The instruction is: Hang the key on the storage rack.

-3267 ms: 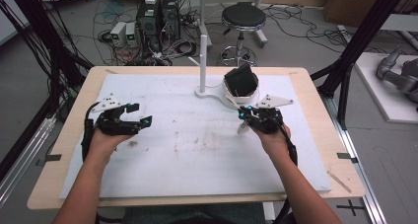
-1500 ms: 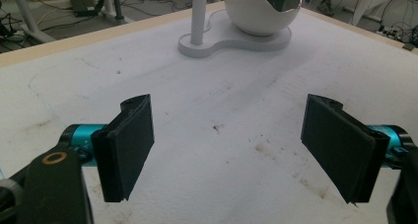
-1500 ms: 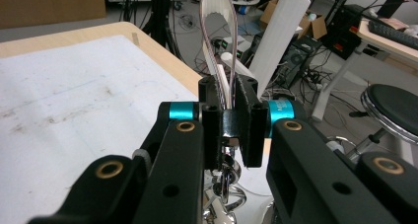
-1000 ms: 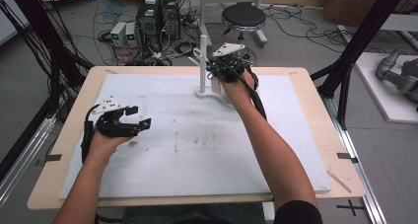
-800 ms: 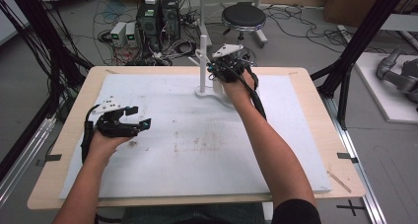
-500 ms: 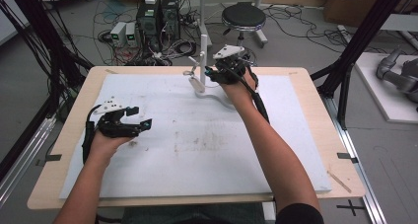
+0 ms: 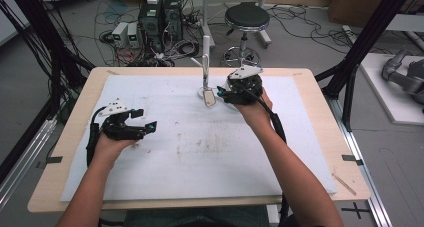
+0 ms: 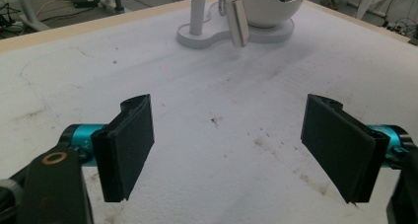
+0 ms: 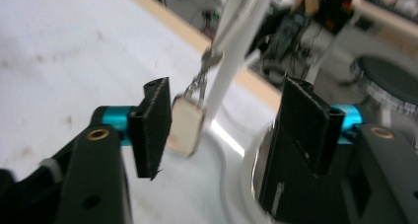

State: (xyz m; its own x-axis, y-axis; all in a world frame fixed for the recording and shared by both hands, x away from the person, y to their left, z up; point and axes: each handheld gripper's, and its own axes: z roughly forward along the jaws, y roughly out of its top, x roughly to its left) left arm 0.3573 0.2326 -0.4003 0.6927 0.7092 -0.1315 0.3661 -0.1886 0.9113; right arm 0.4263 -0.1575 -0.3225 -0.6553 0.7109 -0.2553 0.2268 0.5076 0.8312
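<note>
A white stand [image 7: 205, 62] with an upright post rises at the back middle of the table. From its hook a small pale tag [image 7: 210, 98] hangs on a short chain. My right gripper [image 7: 223, 93] is open just right of the post. In the right gripper view the tag [image 9: 186, 125] dangles between the jaws, close against the left pad [image 9: 153, 128], with the post [image 9: 236, 41] behind it. My left gripper [image 7: 146, 120] rests open on the left of the mat. The left gripper view shows its gripper [image 8: 231, 145] wide open with nothing in it and the tag [image 8: 237, 17] far ahead.
A white bowl [image 8: 268, 7] sits on the stand's flat base [image 8: 197, 36], its rim [image 9: 256, 160] by my right jaw. A white mat [image 7: 200, 157] covers the wooden table [image 7: 75, 112]. Beyond the far edge stand a stool [image 7: 247, 17], computers and cables.
My right gripper came down from the top of the post toward the person. The tag now hangs lower beside the post. The left gripper has not moved.
</note>
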